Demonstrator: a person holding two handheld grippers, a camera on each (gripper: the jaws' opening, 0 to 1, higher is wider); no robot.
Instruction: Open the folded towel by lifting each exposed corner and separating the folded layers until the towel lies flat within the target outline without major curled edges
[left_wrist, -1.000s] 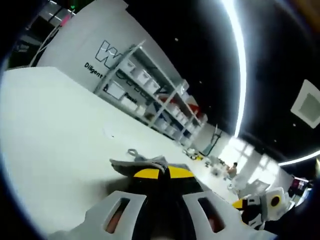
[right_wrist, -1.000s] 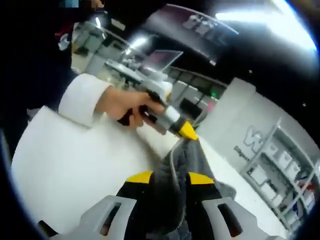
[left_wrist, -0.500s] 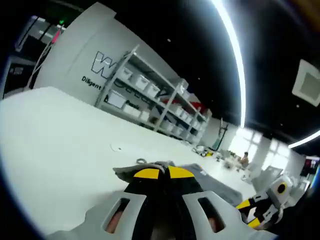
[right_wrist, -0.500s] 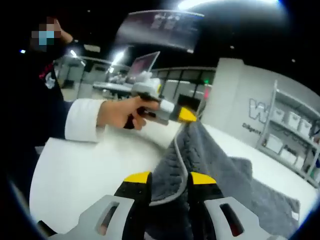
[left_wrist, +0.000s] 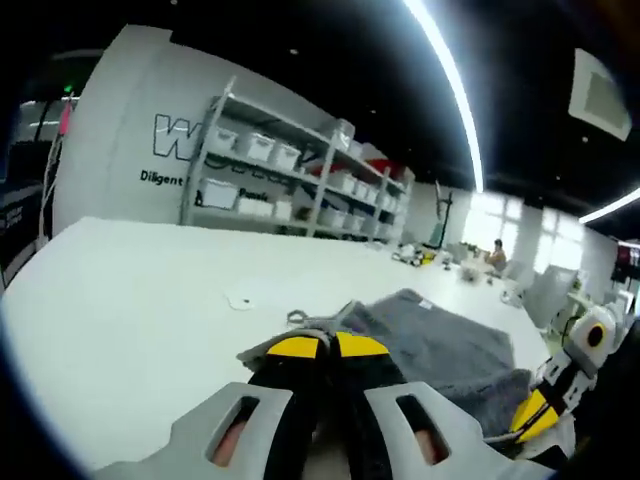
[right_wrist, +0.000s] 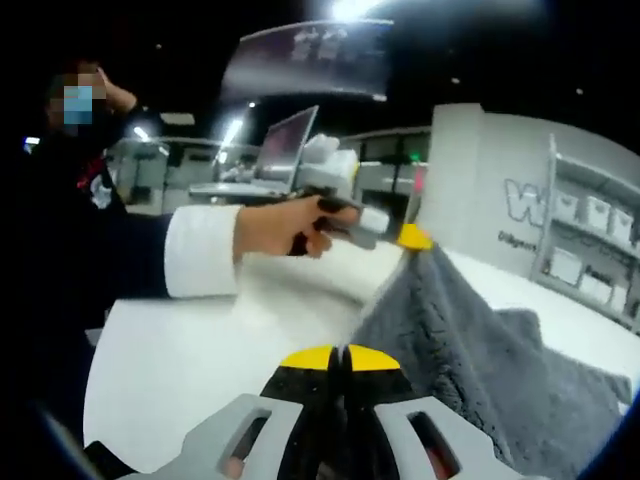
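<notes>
A grey towel (left_wrist: 430, 345) lies partly spread on the white table (left_wrist: 120, 310). My left gripper (left_wrist: 325, 346) is shut on a corner of it, and a small grey fold sticks out beside the yellow tips. In the right gripper view a hand holds the left gripper (right_wrist: 410, 238) up, and the towel (right_wrist: 480, 340) slopes down from it like a tent. My right gripper (right_wrist: 342, 358) has its yellow tips pressed together where the towel's edge runs into them. It also enters the left gripper view at the lower right (left_wrist: 535, 412), touching the towel's near edge.
Metal shelving (left_wrist: 290, 170) with white bins stands along the far wall. An open laptop (right_wrist: 285, 140) sits on a distant desk. A person in dark clothes (right_wrist: 70, 230) stands at the left of the table. Bare table surface (right_wrist: 200, 350) lies to the towel's left.
The towel has opened out wider over the table. My right gripper's tips have closed together on its edge. The left gripper has carried its corner further away from the right one.
</notes>
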